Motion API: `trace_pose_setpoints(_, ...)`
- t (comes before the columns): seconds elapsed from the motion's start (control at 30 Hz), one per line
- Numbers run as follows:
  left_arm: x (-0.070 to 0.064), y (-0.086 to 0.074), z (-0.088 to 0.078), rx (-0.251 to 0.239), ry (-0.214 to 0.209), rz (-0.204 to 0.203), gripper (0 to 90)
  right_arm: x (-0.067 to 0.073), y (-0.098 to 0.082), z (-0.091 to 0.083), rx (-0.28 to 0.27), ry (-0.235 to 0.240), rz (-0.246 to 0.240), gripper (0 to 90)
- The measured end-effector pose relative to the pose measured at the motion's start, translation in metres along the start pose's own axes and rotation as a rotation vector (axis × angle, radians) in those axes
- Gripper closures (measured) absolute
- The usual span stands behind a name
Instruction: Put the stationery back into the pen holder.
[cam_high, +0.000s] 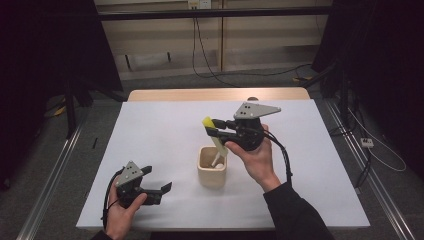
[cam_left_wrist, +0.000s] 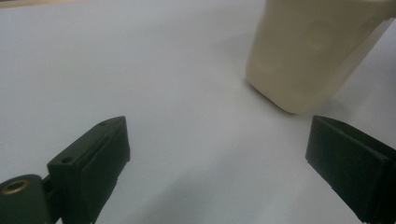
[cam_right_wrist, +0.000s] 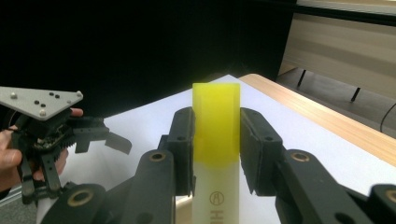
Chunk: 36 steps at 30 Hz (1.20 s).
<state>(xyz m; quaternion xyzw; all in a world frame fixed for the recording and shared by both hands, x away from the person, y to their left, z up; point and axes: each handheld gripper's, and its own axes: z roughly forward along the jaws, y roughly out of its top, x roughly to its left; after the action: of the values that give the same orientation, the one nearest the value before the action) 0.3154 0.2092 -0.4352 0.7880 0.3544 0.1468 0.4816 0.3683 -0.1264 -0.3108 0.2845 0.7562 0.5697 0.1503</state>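
A cream cup (cam_high: 212, 172) stands on the white table (cam_high: 160, 125), a little right of centre. My right gripper (cam_high: 215, 127) hovers just above and behind it, shut on a marker (cam_high: 218, 145) with a yellow cap and a pale body. The marker slants down, its lower end at the cup's mouth. In the right gripper view the jaws (cam_right_wrist: 216, 135) clamp the marker (cam_right_wrist: 217, 107) at the cap's base. My left gripper (cam_high: 157, 178) is low at the front left, open and empty. Its view (cam_left_wrist: 219, 140) shows the cup (cam_left_wrist: 308, 51) ahead to the right.
A wooden strip (cam_high: 215, 94) edges the table's far side. Cables run over the floor behind and to the right (cam_high: 380, 150). Dark curtains (cam_high: 50, 45) hang on both sides. Bare white surface lies left of and behind the cup. The left gripper (cam_right_wrist: 100, 137) is in the right gripper view too.
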Motion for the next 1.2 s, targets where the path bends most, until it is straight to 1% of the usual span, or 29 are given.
trace_pose_setpoints(0.13, 0.0, 0.0, 0.0, 0.002, -0.002, 0.002, 6.3, 0.004, 0.004, 0.011, -0.013, 0.004, 0.007, 67.6)
trace_pose_setpoints(0.27, 0.0, 0.0, -0.001, 0.002, 0.0, 0.002, 6.3, 0.007, 0.006, 0.023, -0.006, 0.018, 0.0, 67.6)
trace_pose_setpoints(0.4, 0.0, 0.0, -0.001, 0.001, -0.001, 0.001, 6.3, 0.008, 0.003, 0.031, -0.014, 0.024, -0.021, 67.6)
trace_pose_setpoints(0.5, 0.0, 0.0, -0.001, 0.002, -0.001, 0.002, 6.3, 0.007, -0.001, 0.035, -0.005, 0.03, -0.025, 67.6)
trace_pose_setpoints(0.57, 0.0, 0.0, -0.001, 0.001, -0.001, -0.001, 6.3, 0.007, -0.004, 0.037, -0.002, 0.026, -0.023, 67.6)
trace_pose_setpoints(0.73, 0.0, 0.0, 0.0, 0.001, -0.004, 0.002, 6.3, 0.004, -0.013, 0.04, 0.007, 0.034, -0.009, 67.6)
trace_pose_setpoints(0.9, 0.0, -0.001, 0.0, 0.003, -0.004, 0.001, 6.3, 0.0, -0.02, 0.041, -0.001, 0.032, 0.019, 67.6)
trace_pose_setpoints(1.07, 0.0, 0.0, 0.0, 0.002, -0.005, 0.003, 6.3, -0.002, -0.026, 0.043, 0.005, 0.037, 0.027, 67.5)
trace_pose_setpoints(1.2, 0.0, -0.001, 0.0, 0.005, -0.002, 0.0, 6.3, -0.004, -0.032, 0.041, 0.003, 0.037, 0.043, 67.5)
